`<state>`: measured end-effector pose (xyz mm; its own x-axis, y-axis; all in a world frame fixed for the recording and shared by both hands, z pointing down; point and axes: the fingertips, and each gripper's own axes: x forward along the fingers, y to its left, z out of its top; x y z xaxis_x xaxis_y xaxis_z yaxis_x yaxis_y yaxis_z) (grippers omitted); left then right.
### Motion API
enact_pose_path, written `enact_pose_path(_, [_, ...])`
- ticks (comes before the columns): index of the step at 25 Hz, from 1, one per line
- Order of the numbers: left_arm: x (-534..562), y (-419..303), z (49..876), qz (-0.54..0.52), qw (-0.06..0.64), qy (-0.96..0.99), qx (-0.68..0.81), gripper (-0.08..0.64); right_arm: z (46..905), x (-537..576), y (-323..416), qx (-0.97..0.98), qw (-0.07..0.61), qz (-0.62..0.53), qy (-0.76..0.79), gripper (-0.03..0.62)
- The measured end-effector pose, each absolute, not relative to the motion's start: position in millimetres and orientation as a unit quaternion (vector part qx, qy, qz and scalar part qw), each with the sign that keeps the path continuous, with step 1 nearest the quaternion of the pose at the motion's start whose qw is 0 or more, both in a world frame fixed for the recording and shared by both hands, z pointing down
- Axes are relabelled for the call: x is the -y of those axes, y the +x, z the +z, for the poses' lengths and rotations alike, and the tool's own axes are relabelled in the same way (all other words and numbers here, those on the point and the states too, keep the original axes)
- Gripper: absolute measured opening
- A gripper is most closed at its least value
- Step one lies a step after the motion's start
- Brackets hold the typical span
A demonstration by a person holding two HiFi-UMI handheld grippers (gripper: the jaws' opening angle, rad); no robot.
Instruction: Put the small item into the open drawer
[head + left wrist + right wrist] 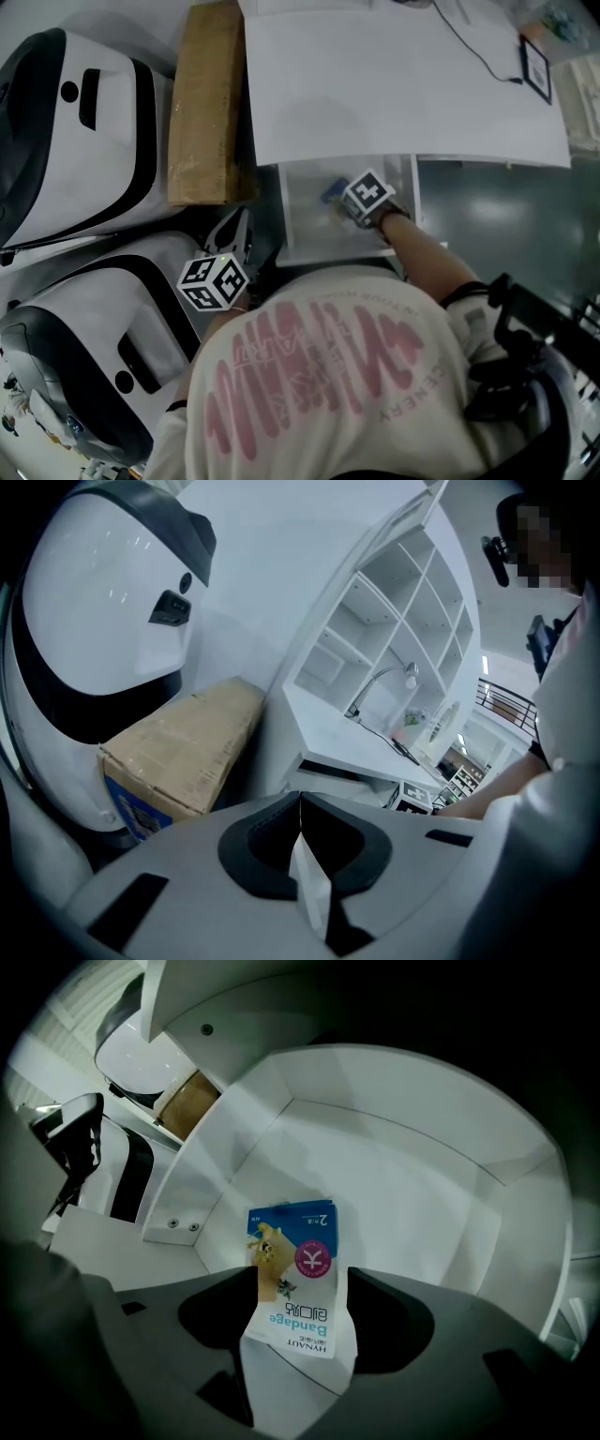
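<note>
The small item is a blue and white bandage packet [293, 1283], and my right gripper [298, 1330] is shut on its lower end. It hangs inside the open white drawer [403, 1176], just above the floor, near the left wall. In the head view the right gripper [341, 200] reaches into the drawer [305, 234], with a bit of the blue packet [332, 193] showing at its tip. My left gripper [234, 234] is held close to the body, left of the drawer, jaws together and empty. Seen from its own camera, the left gripper [302, 855] points at the drawer front.
A long cardboard box [204, 103] lies left of the drawer, against the white cabinet top [394, 84], which carries a black cable [473, 47]. Two white and black machines [75, 131] [84, 347] fill the left side. A white shelf unit [394, 621] stands behind.
</note>
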<state>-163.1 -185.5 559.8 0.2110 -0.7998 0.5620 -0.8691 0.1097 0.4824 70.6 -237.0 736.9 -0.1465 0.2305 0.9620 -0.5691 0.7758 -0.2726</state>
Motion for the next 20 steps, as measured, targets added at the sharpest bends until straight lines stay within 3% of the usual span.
enact_pose_path(10, [193.3, -166.9, 521.6, 0.068, 0.344, 0.712, 0.608, 0.031, 692.1, 251.3, 67.2, 0.706, 0.638, 0.261, 0.164, 0.298])
enact_pose_path(14, [193.7, -162.3, 502.2, 0.062, 0.327, 0.732, 0.594, 0.031, 664.4, 253.6, 28.5, 0.779, 0.569, 0.216, 0.147, 0.298])
enact_pose_path(20, [190.3, -155.7, 473.5, 0.045, 0.312, 0.753, 0.578, 0.031, 615.4, 262.6, 29.4, 0.795, 0.542, 0.185, 0.200, 0.298])
